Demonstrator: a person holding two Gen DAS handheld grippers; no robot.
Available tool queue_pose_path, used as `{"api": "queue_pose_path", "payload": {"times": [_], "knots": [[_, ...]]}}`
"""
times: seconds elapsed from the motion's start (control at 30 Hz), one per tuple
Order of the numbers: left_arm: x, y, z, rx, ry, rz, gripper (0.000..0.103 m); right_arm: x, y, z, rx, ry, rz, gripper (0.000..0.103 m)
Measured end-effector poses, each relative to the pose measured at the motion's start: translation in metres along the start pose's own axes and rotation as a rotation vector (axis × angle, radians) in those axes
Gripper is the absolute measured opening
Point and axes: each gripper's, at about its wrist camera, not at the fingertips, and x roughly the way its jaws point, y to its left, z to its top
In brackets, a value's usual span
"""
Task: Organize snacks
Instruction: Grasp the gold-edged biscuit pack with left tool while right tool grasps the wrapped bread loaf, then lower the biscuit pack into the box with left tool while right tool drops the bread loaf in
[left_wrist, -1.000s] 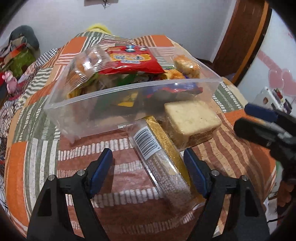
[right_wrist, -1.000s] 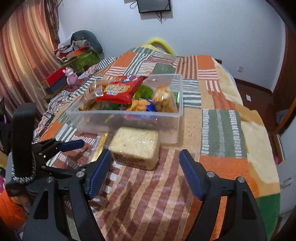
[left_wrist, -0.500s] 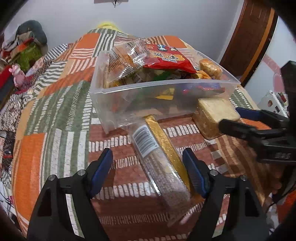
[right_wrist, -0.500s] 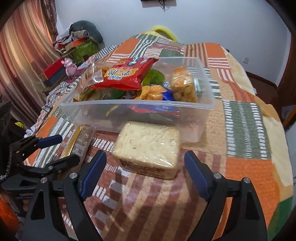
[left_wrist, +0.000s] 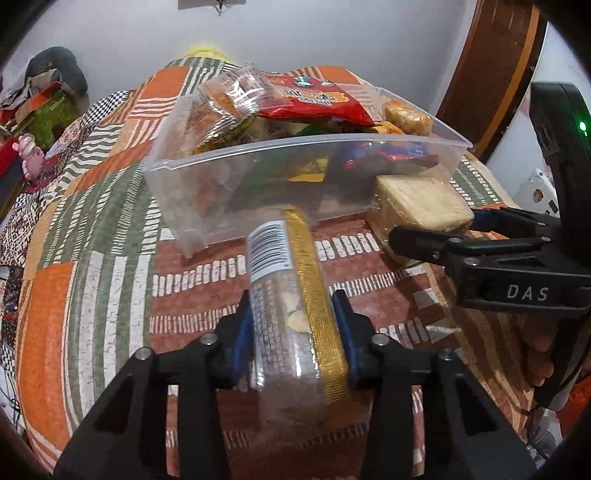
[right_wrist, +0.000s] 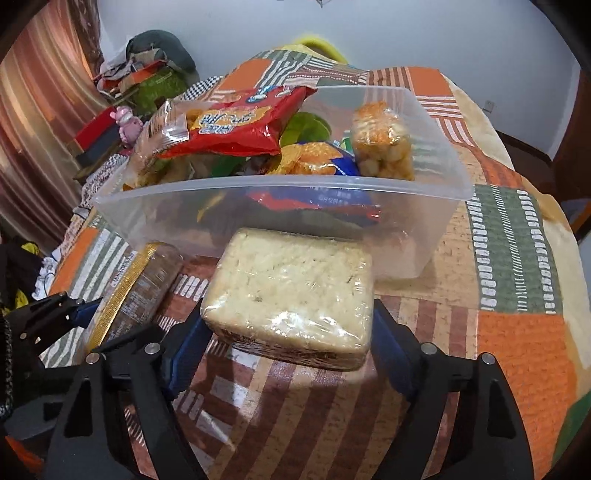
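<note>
Patchwork bedspread (right_wrist: 517, 229) — perhaps a bed — bears tub (right_wrist: 436, 236), cake (right_wrist: 291, 291), packet (left_wrist: 284, 280).

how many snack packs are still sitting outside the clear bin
2. The long gold-edged packet lies in front of the clear bin, between the closing left gripper. The wrapped square cake lies beside it, between the closing right gripper.
</note>
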Motion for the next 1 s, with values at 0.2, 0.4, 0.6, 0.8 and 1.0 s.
{"api": "queue_pose_path", "payload": {"times": [0.2, 0.4, 0.6, 0.8, 1.0], "knots": [[-0.014, 0.006, 0.000, -0.009, -0.015, 0.002, 0.036, -0.020, 0.008, -0.009, -0.031, -0.044, 0.013, 0.078], [-0.041, 0.004, 0.007, -0.012, -0.071, -0.007, 0.036, -0.043, 0.008, -0.009, -0.046, -0.094, 0.013, 0.078], [-0.072, -0.004, 0.032, 0.000, -0.158, -0.017, 0.036, -0.069, 0.003, 0.003, -0.050, -0.175, 0.017, 0.078], [-0.081, -0.011, 0.070, 0.016, -0.230, -0.034, 0.036, -0.083, -0.003, 0.028, -0.037, -0.259, 0.013, 0.078], [-0.068, -0.015, 0.103, 0.027, -0.257, -0.037, 0.036, -0.081, -0.006, 0.056, -0.030, -0.304, -0.007, 0.079]]}}
